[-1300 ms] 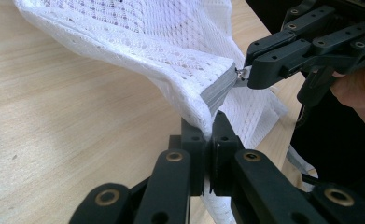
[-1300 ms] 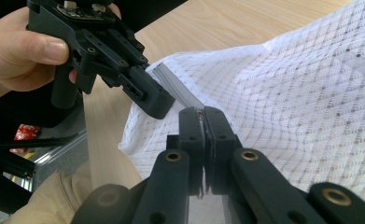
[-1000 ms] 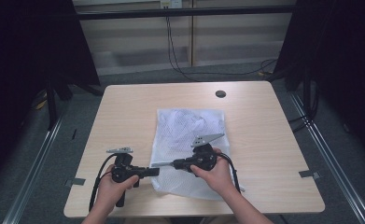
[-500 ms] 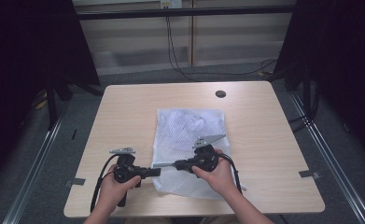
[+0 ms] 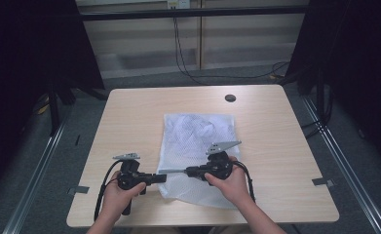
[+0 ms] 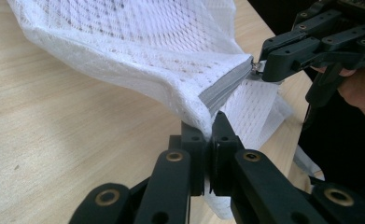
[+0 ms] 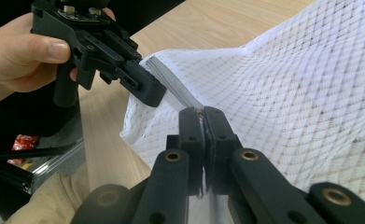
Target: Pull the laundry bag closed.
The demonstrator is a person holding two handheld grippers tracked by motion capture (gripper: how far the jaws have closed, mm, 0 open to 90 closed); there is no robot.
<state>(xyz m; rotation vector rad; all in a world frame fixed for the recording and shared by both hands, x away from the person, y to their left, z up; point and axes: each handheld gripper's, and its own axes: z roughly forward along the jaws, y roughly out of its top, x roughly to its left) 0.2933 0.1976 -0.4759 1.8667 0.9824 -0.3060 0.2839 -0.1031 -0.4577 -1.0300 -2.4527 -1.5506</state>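
White mesh laundry bag (image 5: 198, 146), one item, lying flat on the pale wood counter (image 5: 129, 117), its near zipped edge lifted between the two tools and the rest spread away beyond their tips. Left hand-held gripper (image 5: 162, 177), jaws fully closed, pinching the bag's corner at the end of the grey zipper tape (image 6: 224, 88); right hand-held gripper (image 5: 188, 171), jaws likewise closed, clamped on the small metal zipper pull (image 6: 256, 66) a short way along the same tape. Both tools point tip to tip, close together, each held in one hand (image 5: 119, 195).
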